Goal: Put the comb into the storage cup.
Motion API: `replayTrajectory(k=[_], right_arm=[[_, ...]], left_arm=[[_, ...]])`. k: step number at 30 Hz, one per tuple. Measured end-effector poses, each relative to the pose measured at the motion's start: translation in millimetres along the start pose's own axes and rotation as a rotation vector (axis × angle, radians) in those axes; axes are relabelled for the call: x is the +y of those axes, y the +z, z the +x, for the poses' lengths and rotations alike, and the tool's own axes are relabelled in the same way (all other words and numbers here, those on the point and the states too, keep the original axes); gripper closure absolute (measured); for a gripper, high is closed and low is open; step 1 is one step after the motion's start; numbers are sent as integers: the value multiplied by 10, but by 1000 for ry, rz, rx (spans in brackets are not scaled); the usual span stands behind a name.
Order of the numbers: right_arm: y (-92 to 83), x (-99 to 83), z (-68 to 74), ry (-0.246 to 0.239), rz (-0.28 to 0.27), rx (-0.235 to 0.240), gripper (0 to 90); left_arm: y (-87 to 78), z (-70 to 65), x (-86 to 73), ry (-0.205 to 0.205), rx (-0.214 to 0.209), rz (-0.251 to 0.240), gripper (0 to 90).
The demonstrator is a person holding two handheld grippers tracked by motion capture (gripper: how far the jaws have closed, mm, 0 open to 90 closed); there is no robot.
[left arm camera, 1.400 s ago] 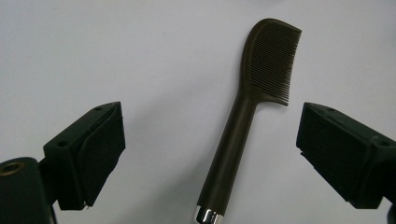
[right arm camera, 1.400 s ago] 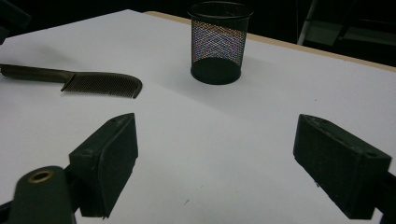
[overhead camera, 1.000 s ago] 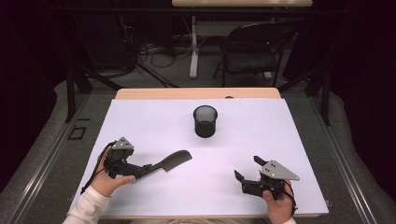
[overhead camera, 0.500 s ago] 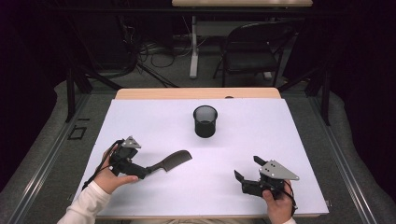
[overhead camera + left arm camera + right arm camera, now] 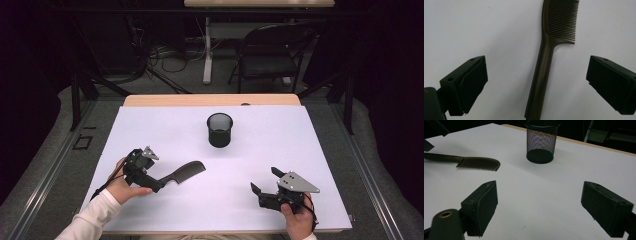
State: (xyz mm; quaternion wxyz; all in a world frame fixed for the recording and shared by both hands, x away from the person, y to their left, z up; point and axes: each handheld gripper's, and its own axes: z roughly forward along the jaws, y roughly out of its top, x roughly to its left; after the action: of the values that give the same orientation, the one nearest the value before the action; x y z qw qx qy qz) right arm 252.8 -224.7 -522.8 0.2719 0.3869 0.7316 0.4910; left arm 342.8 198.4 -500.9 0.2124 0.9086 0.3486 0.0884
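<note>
A dark brown comb (image 5: pixel 184 172) lies flat on the white table, teeth end pointing right and away. My left gripper (image 5: pixel 154 180) is at its handle end, held by a hand. In the left gripper view the comb handle (image 5: pixel 541 75) runs up between the two jaws, which stand wide apart and clear of it; the left gripper (image 5: pixel 536 66) is open. A black mesh cup (image 5: pixel 220 130) stands upright at the table's middle back. My right gripper (image 5: pixel 264 180) rests open near the front right with nothing between its pads; its view shows the cup (image 5: pixel 540 142) and the comb (image 5: pixel 479 163) ahead.
White sheet (image 5: pixel 300 150) covers the table, with a wooden strip (image 5: pixel 210 100) along the far edge. A folding chair (image 5: pixel 270 55) and a table leg stand on the floor beyond. Open surface lies between the two grippers and around the cup.
My left gripper has edged a little to the right, closing in along the comb handle. The comb, the cup and the right gripper have stayed put.
</note>
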Motion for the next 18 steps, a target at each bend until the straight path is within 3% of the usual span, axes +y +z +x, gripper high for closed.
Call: replayTrajectory(k=[8, 18], right_arm=[[1, -1, 3, 2, 3, 2, 137], [2, -2, 1, -4, 4, 3, 137]], left_arm=[[60, -41, 74, 41, 16, 69, 39], [94, -22, 115, 47, 11, 93, 68]])
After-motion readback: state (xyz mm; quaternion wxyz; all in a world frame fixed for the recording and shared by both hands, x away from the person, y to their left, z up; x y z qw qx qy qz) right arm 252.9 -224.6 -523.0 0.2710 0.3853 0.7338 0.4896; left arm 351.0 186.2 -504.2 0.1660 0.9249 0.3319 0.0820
